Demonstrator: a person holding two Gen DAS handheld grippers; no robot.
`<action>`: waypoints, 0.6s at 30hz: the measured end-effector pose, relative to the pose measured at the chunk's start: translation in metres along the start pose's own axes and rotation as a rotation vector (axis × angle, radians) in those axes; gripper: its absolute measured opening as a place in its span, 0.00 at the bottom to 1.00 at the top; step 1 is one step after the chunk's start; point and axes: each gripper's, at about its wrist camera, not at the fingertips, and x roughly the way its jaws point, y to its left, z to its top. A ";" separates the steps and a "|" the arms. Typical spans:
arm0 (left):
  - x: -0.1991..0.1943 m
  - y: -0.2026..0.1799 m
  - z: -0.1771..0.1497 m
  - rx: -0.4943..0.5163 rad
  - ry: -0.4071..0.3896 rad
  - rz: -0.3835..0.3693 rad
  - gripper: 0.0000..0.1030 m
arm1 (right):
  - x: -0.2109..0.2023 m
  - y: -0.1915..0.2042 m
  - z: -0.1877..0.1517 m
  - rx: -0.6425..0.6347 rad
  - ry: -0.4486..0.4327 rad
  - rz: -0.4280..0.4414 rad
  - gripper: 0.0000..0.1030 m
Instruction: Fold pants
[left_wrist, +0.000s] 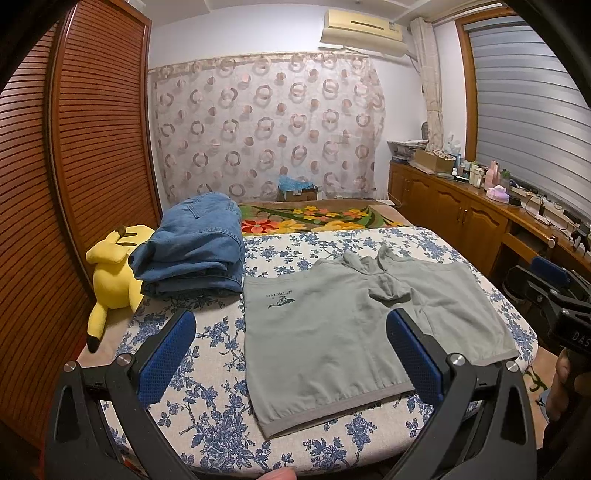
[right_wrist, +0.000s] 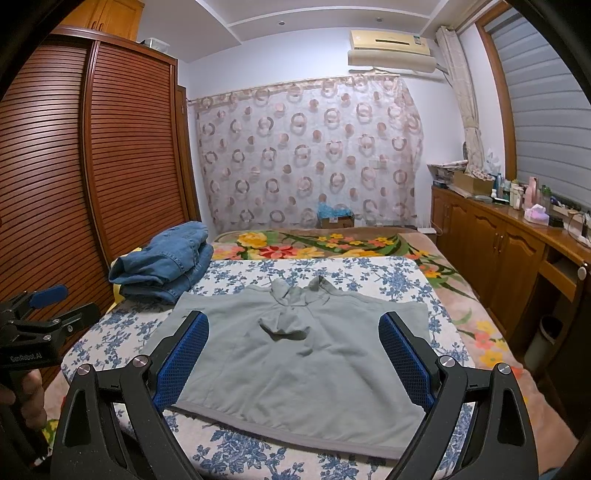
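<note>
Left wrist view shows, from left to right, a yellow plush toy (left_wrist: 110, 273) at the bed's edge, folded blue jeans (left_wrist: 192, 251) touching the far-left corner of the grey shorts (left_wrist: 354, 325), which lie flat on the floral sheet (left_wrist: 207, 417) with the waistband far and the hems near. Both claws, the left gripper (left_wrist: 291, 354) and the right gripper (right_wrist: 295, 358), hang spread wide and empty above the near hems. I'd judge the best start is pinching one side's hem and waist corner together, then carrying it across evenly so the crumpled drawstring (right_wrist: 284, 325) stays tucked inside.
</note>
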 end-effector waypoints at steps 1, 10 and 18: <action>0.000 0.000 0.000 0.000 0.000 0.000 1.00 | 0.000 0.000 0.000 0.000 -0.001 0.000 0.91; 0.000 -0.001 0.000 0.003 -0.002 0.001 1.00 | -0.001 0.001 0.000 -0.001 -0.002 0.001 0.91; 0.000 -0.001 -0.001 0.004 -0.003 0.003 1.00 | -0.001 0.002 0.000 0.000 0.000 0.002 0.91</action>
